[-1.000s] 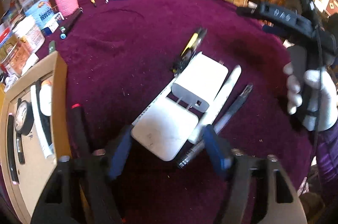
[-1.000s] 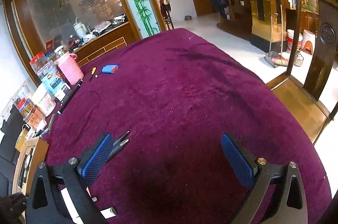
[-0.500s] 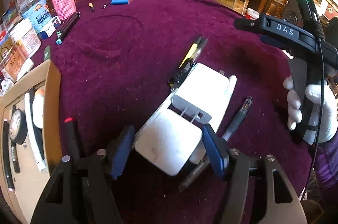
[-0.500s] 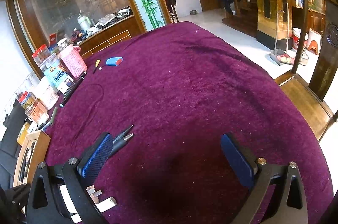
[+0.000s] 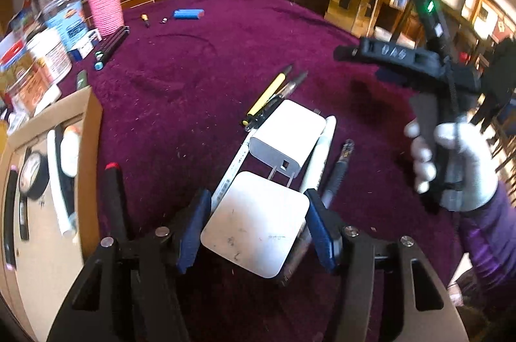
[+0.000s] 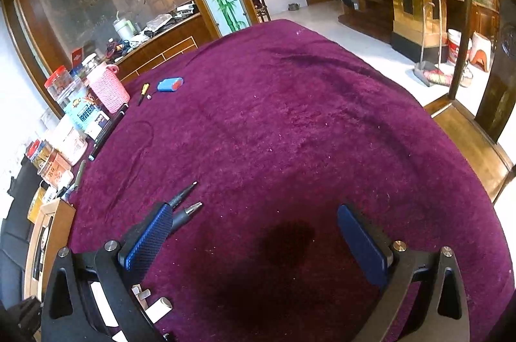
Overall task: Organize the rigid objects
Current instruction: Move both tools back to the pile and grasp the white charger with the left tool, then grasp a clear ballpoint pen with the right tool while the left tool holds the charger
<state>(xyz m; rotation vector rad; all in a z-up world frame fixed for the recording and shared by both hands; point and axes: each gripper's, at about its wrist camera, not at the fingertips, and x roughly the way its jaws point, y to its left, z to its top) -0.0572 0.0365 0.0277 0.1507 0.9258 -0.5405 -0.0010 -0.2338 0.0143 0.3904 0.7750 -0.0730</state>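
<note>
1. My left gripper (image 5: pixel 254 224) is closing on the near white charger (image 5: pixel 258 226). The block sits between the blue pads (image 5: pixel 193 232) at the bench (image 5: pixel 258 35) edge nearest me, and I cannot tell whether both pads press it yet.
2. I judge the grip best taken square on its flat sides, then lifted straight up, because its prongs point at the second charger (image 5: pixel 287 139) just beyond.
3. A white marker (image 5: pixel 317 158) and a dark pen (image 5: pixel 338 174) lie beside the chargers; a careless lift could drag them.
4. The wooden tray (image 5: pixel 87 122) on my left looks the likely destination; a red-tipped pen (image 5: pixel 113 197) lies between.
5. My right gripper (image 6: pixel 254 240) hangs released over bare cloth, nothing between its pads, with two pens (image 6: pixel 183 206) just to its left.
</note>
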